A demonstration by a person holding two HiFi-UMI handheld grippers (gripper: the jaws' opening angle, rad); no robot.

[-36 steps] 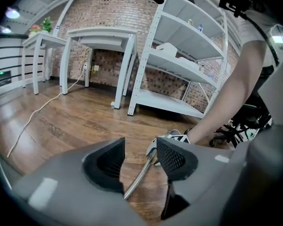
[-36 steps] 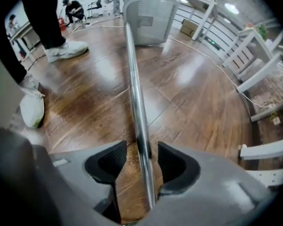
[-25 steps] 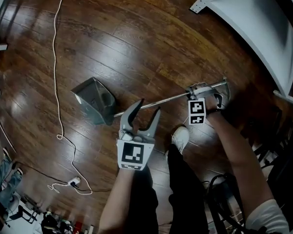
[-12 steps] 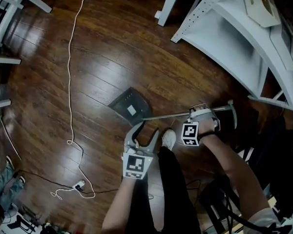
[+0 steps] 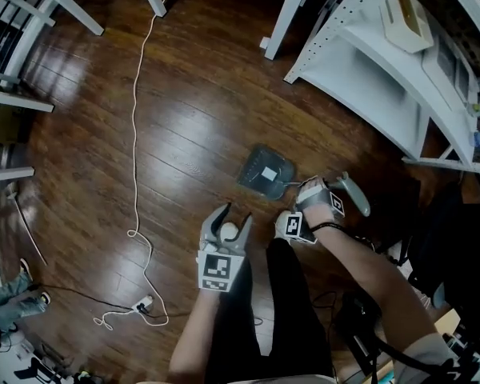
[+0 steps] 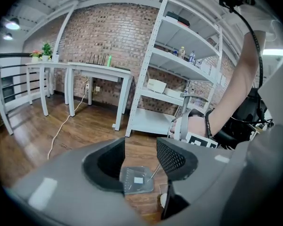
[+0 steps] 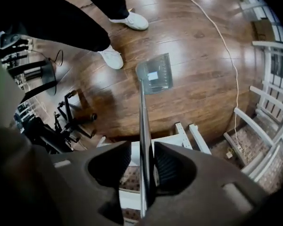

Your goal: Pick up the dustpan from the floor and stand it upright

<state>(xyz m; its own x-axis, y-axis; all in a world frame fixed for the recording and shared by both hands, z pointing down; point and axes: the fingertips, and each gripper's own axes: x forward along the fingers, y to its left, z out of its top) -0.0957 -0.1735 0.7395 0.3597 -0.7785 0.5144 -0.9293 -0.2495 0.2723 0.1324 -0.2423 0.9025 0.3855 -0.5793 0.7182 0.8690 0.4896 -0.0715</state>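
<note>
While the right gripper (image 7: 141,147) is slackening, its jaws having just been opening, the thin metal handle (image 7: 142,117) of the dustpan (image 5: 266,173) is running between them. It is leaning on one pad with a gap showing at the other, so this is a loose collar, not a clamp. From the jaws the handle is heading to 12 o'clock in the right gripper view, ending at the grey pan (image 7: 154,74), which is sitting on the wooden floor (image 5: 184,110). In the head view the pan is lying at 10 o'clock from that hand, just beyond the person's white shoe (image 5: 282,224), with the pole rising steeply, so the dustpan is looking close to upright. The left gripper (image 6: 140,147) is hanging released and empty at 7 o'clock from the pan, apart from it. White shelving (image 5: 368,70) is standing at 1 o'clock and a white cord (image 5: 136,150) is trailing at 9 o'clock, both clear of the pan. Judgement: the piece is likely handling light and stiff. The smooth pole is probably sliding easily through slack pads, and the weight up high is wanting to tip it. The best hold is high on the pole, just under the end grip.
</note>
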